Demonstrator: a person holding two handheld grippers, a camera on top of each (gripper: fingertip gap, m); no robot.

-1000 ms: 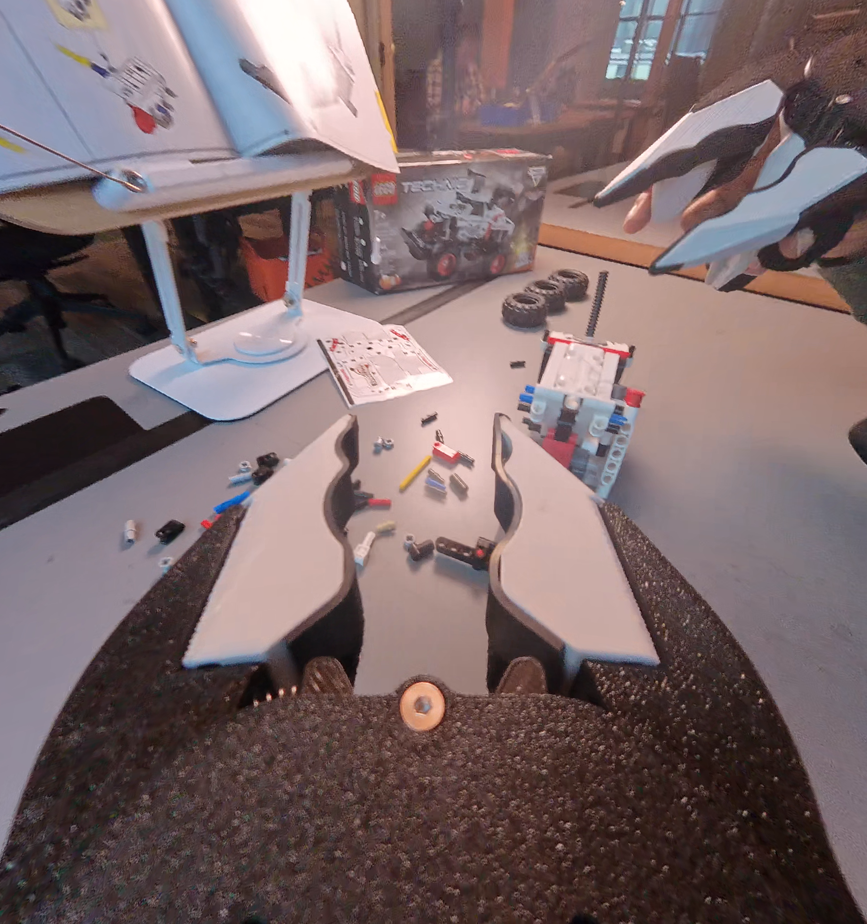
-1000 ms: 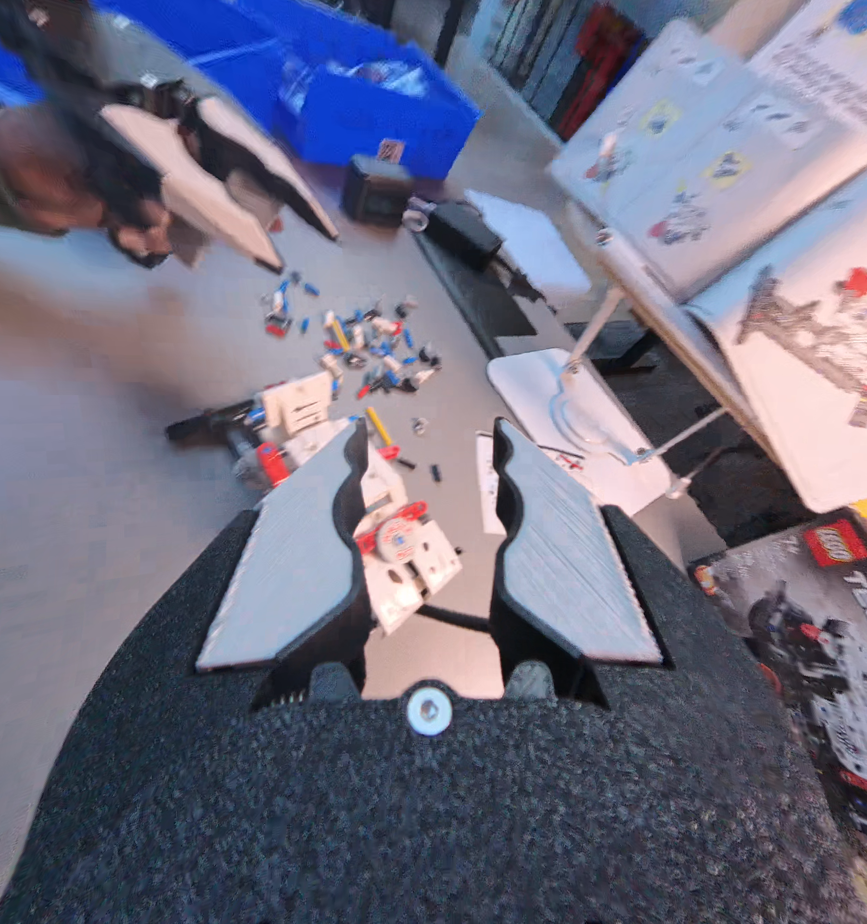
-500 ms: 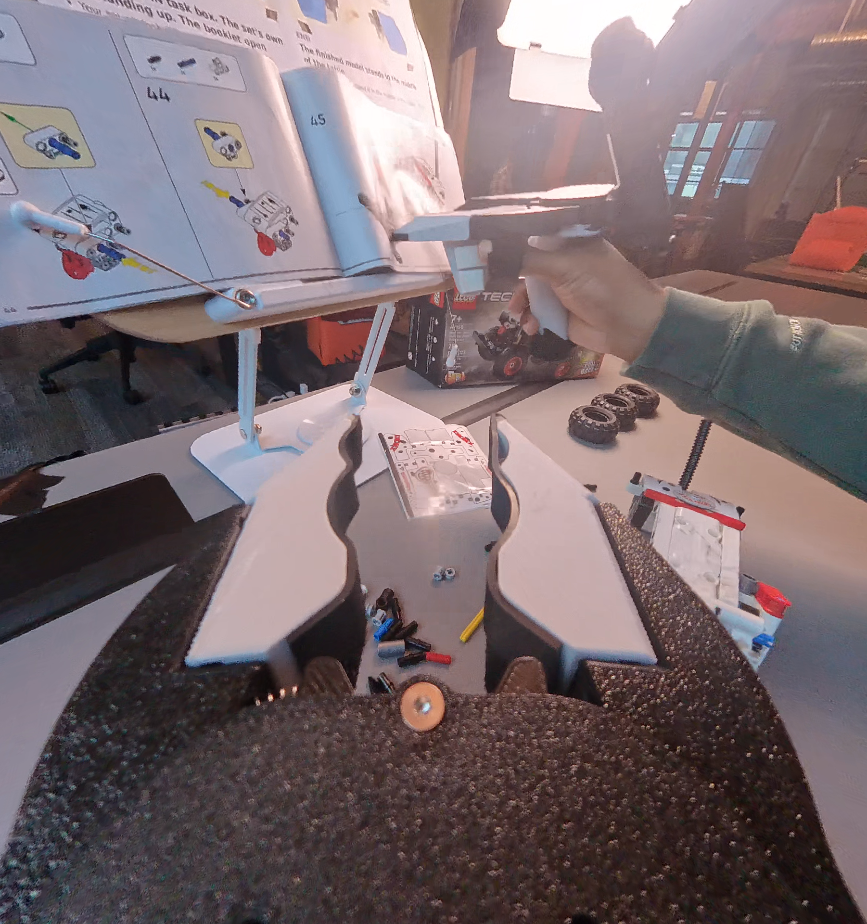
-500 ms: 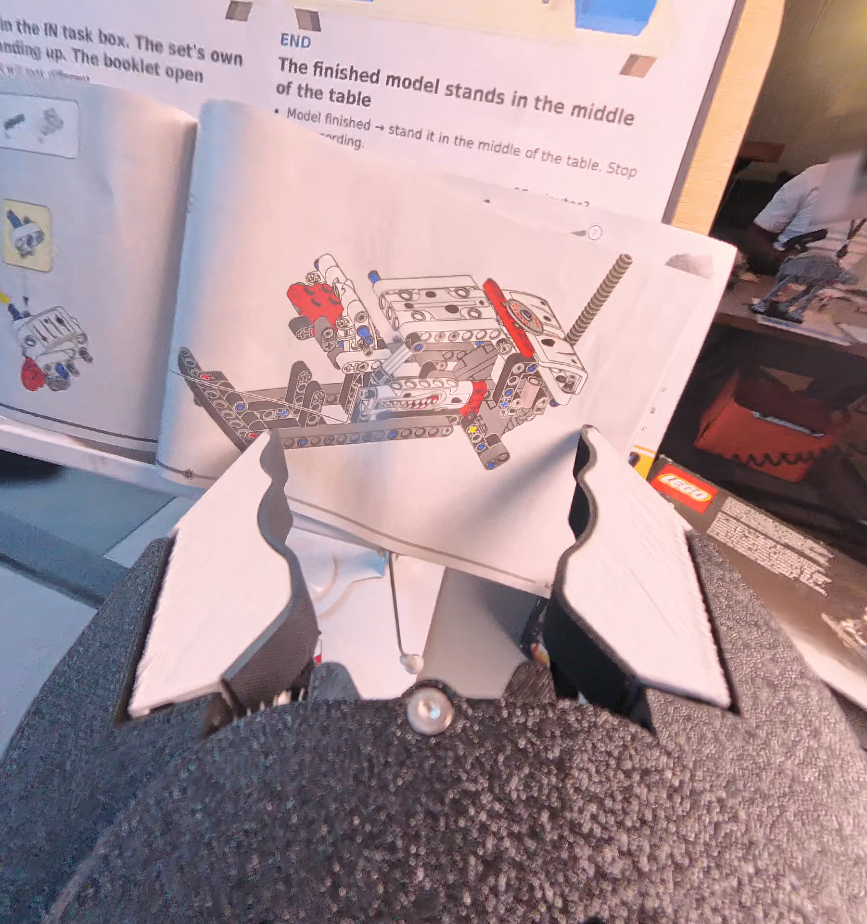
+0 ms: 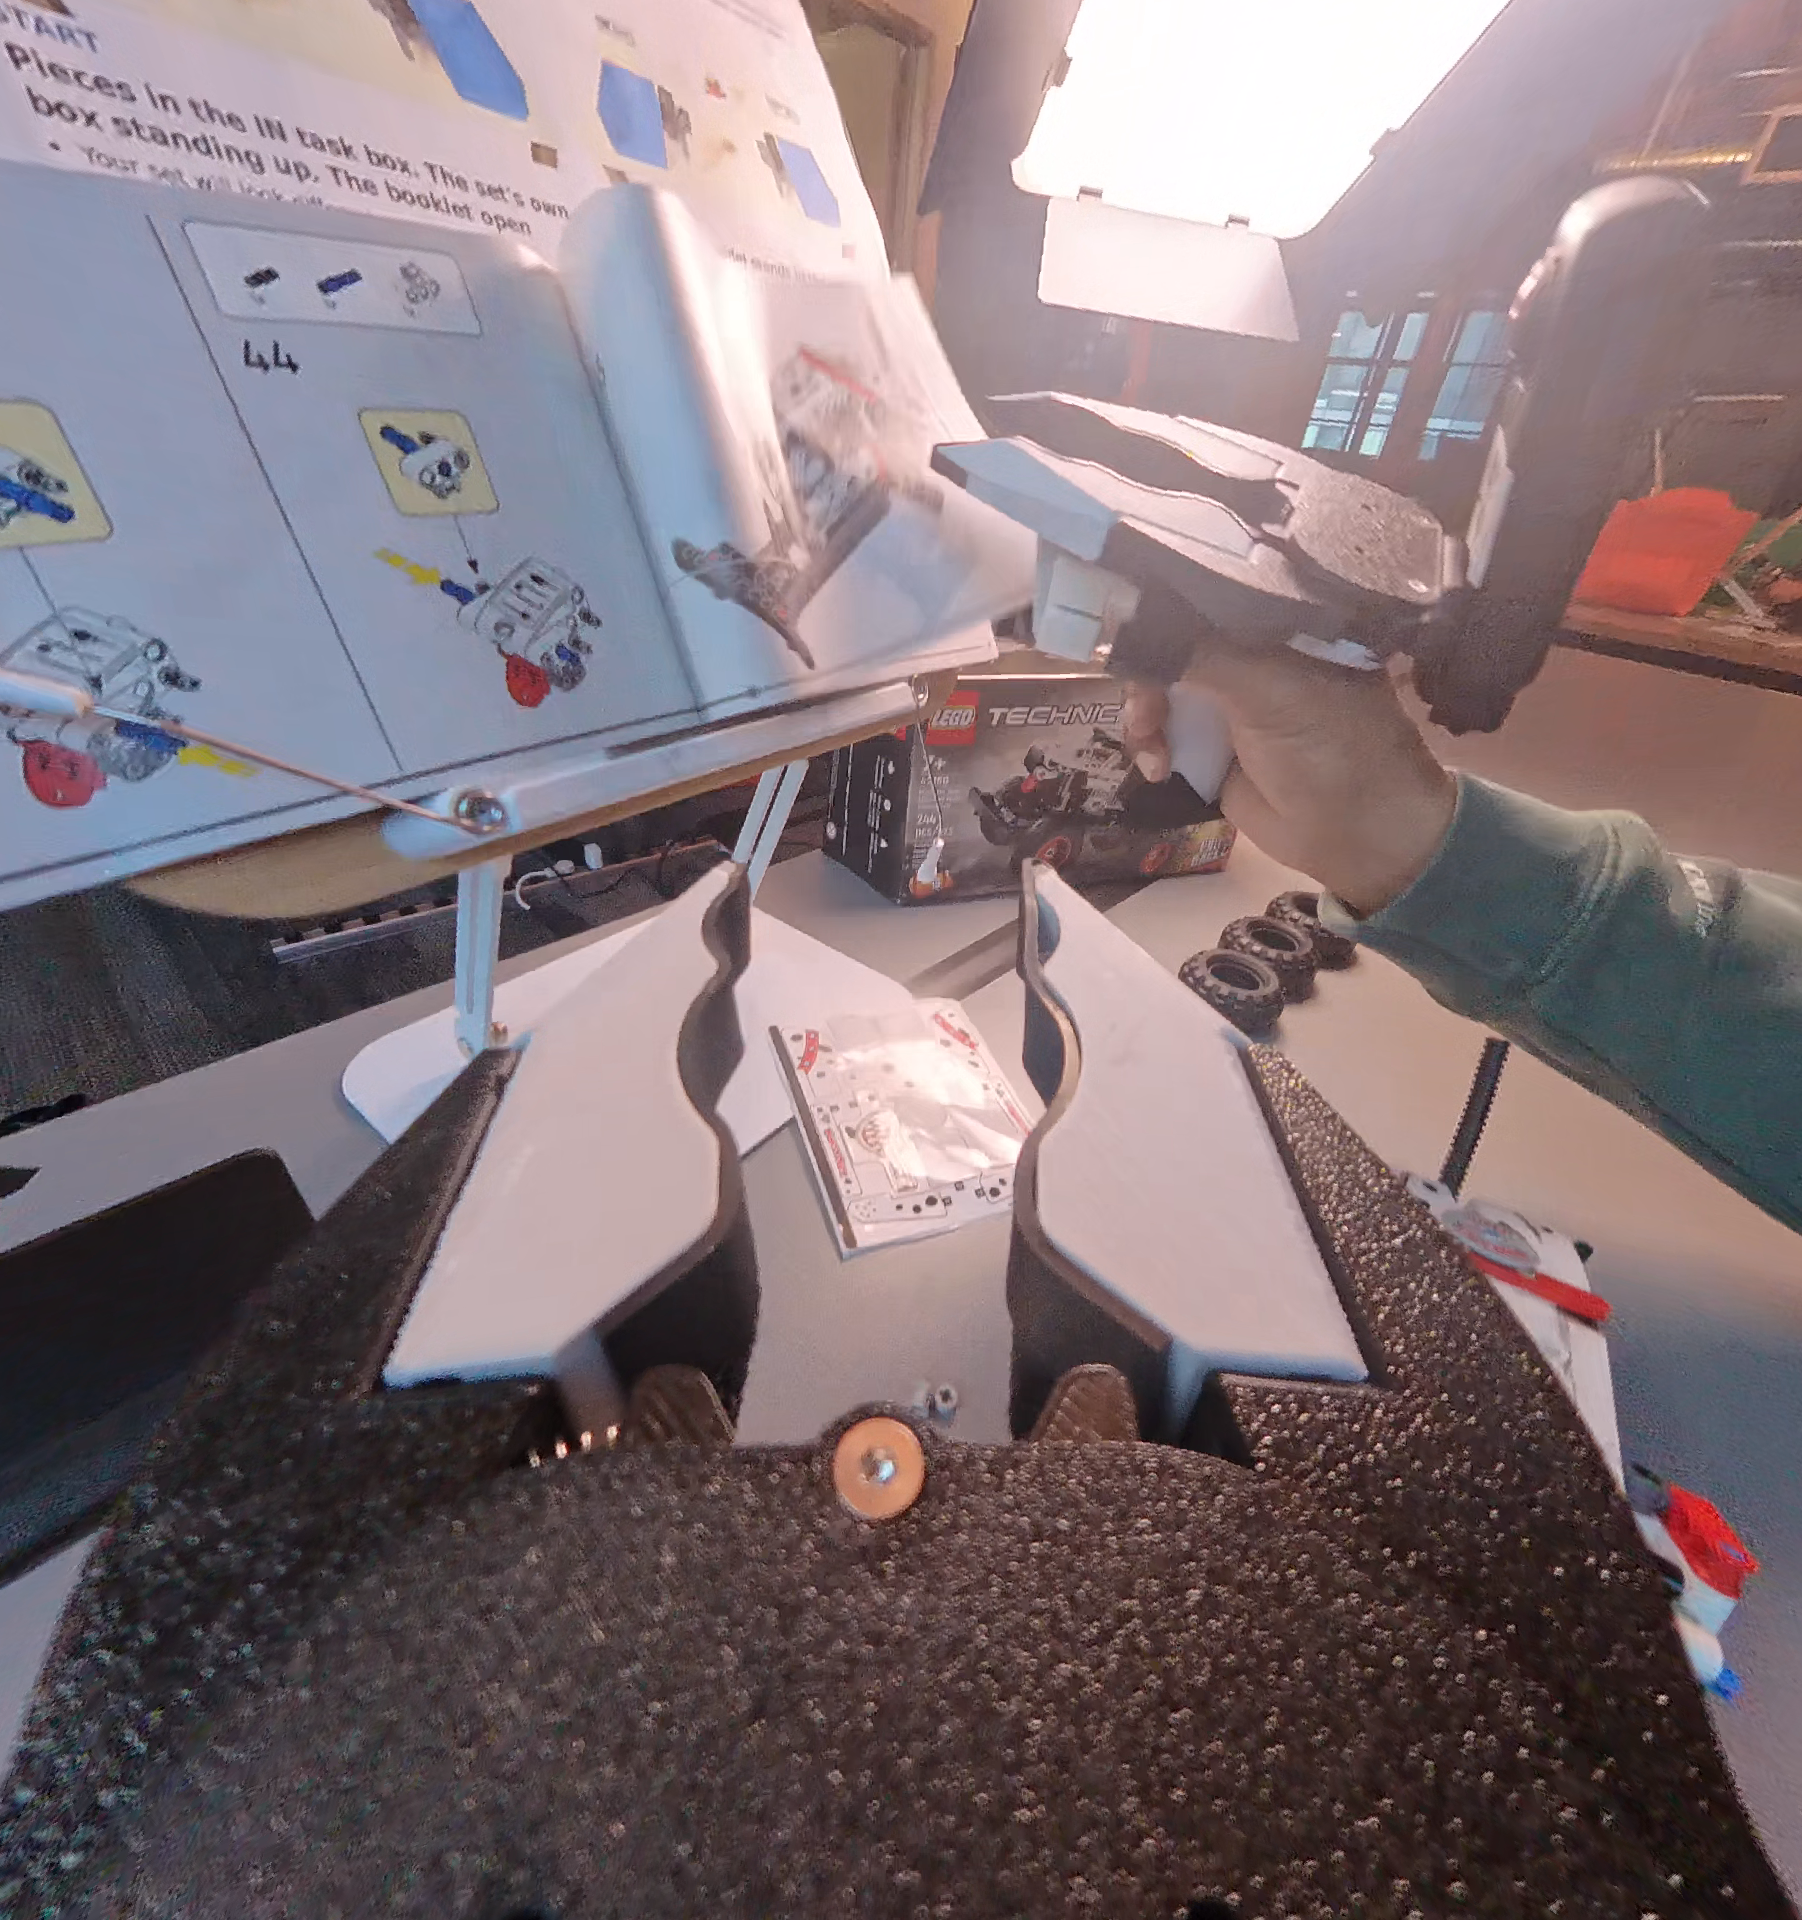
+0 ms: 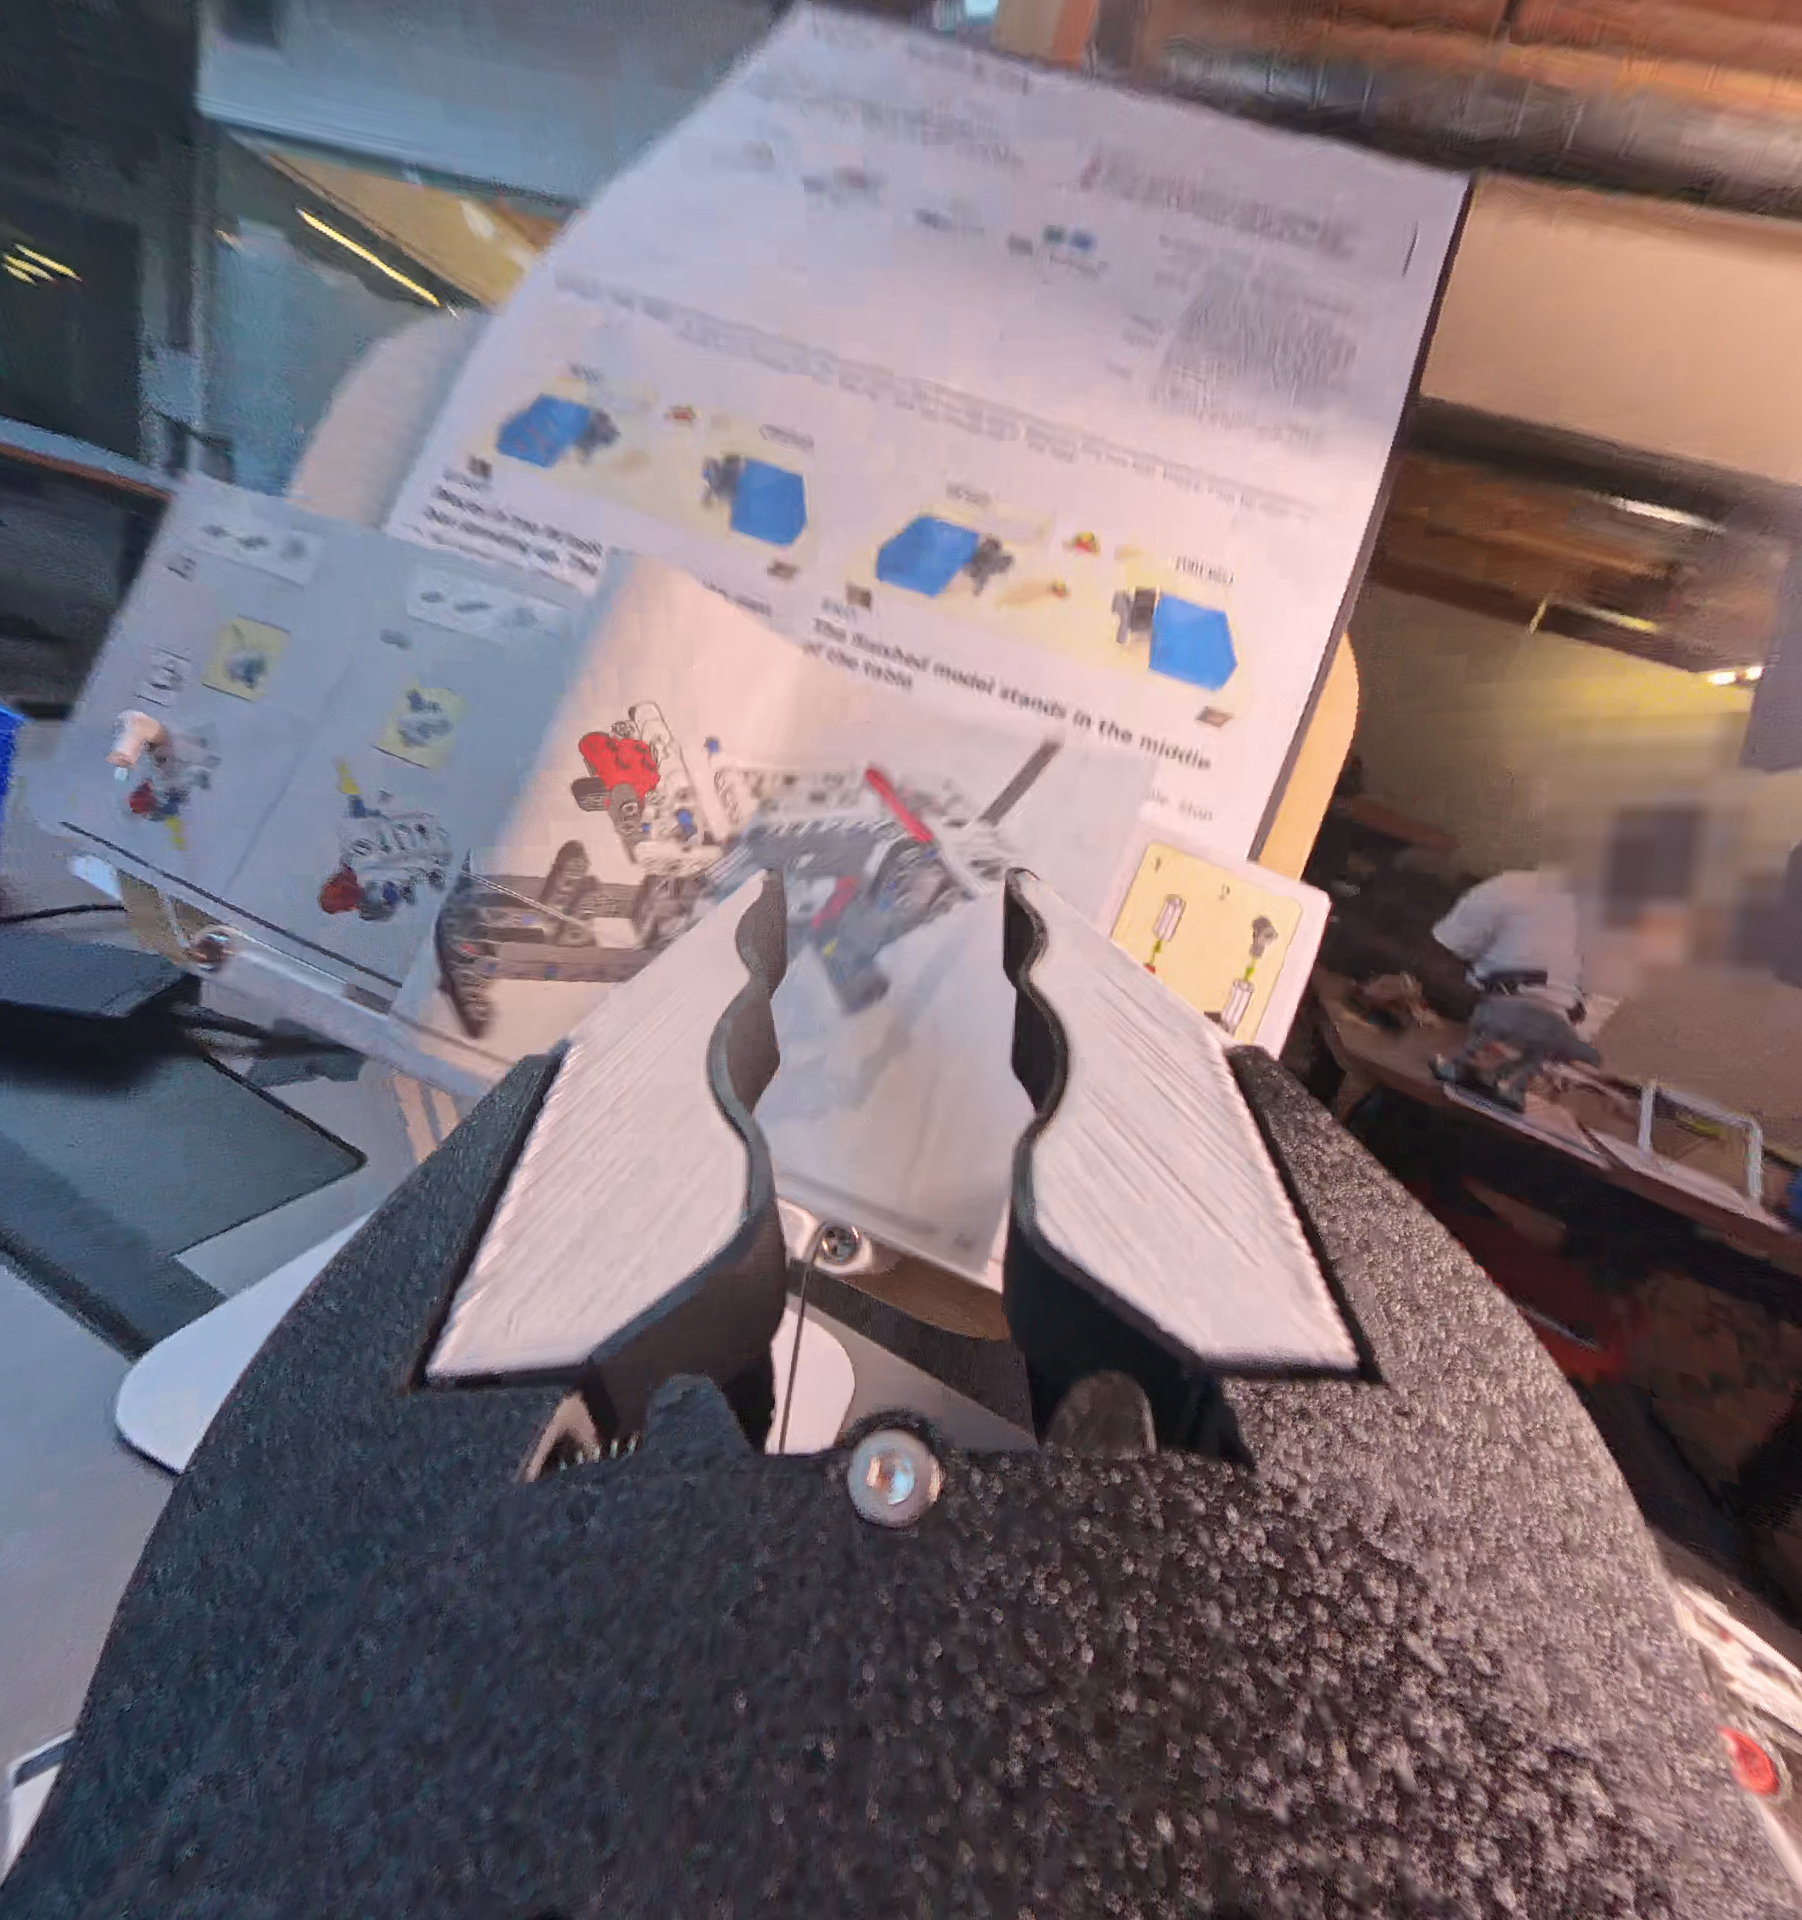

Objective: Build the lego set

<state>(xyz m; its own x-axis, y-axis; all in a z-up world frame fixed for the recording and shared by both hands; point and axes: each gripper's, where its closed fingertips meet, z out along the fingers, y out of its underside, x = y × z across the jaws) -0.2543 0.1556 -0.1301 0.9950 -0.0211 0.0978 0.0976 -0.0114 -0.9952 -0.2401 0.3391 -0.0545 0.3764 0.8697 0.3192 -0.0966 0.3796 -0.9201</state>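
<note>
Above the grey table (image 5: 1707,1299), the left gripper (image 5: 881,904) is held with its two fingers apart and nothing between them; a sticker sheet (image 5: 907,1112) is seen lying flat on the table through the gap. To its right, at the edge of the left wrist view, the partly built lego model (image 5: 1541,1288) is seen lying on the table, white with red parts, with a black toothed rod (image 5: 1473,1112) rising beside it. Three black tyres (image 5: 1266,951) are lined up farther back, and behind them the set's box (image 5: 1032,790) is stood upright. The instruction booklet (image 5: 357,520) is propped open on a white stand (image 5: 481,935), with a printed sheet (image 6: 928,364) set up behind it. The right gripper (image 6: 892,894) is raised to the booklet's right-hand page (image 6: 772,831), which is curled upward and blurred; its fingers are apart, and whether the page edge is touched cannot be told. The hand (image 5: 1312,769) on its grip is seen in the left wrist view, with a teal sleeve (image 5: 1655,997) behind it.
</note>
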